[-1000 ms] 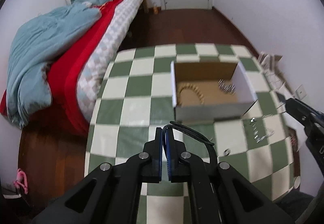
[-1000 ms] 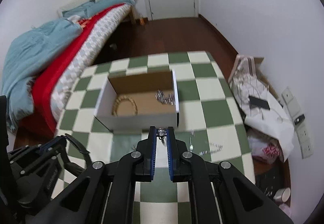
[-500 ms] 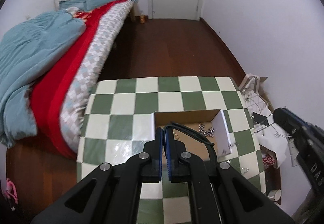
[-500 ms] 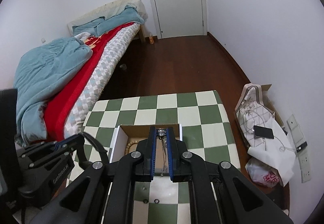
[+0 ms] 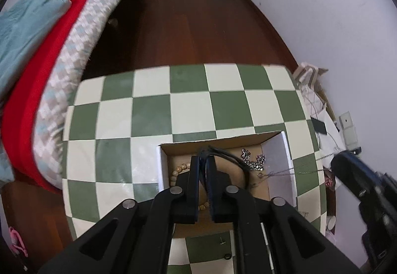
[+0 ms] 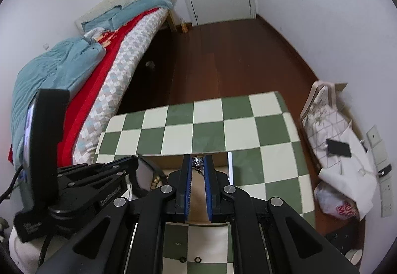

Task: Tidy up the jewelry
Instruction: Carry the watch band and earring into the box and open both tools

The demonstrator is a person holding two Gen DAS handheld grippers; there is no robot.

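My left tool (image 5: 203, 158) hangs over the open brown cardboard box (image 5: 282, 147) that sits on the green-and-cream checkered table (image 5: 148, 112), its fingers pressed together on a black cord loop (image 5: 230, 156) that trails off to the right over the box. In the box I see a string of pale wooden beads (image 5: 179, 169) by the left wall, partly hidden under my left tool, and a cluster of sparkly silver jewelry (image 5: 253, 161) toward the far right corner. My right tool (image 6: 197, 161) is also above the box, fingers nearly together and clamped on a small silver clasp piece (image 6: 197, 162) at the very tips, with a thin silver chain (image 5: 285, 171) running from it across the right wall of the box in the left wrist view. On the table nearer than the box lie two small dark rings (image 6: 189, 259) and a tiny stud (image 5: 221, 240). Left of the table stands the bed with a red sheet and teal blanket (image 6: 62, 68); on the dark wooden floor (image 6: 223, 55) to the right lies a white quilted bag (image 6: 330, 130) with a black phone (image 6: 338, 148) on it.
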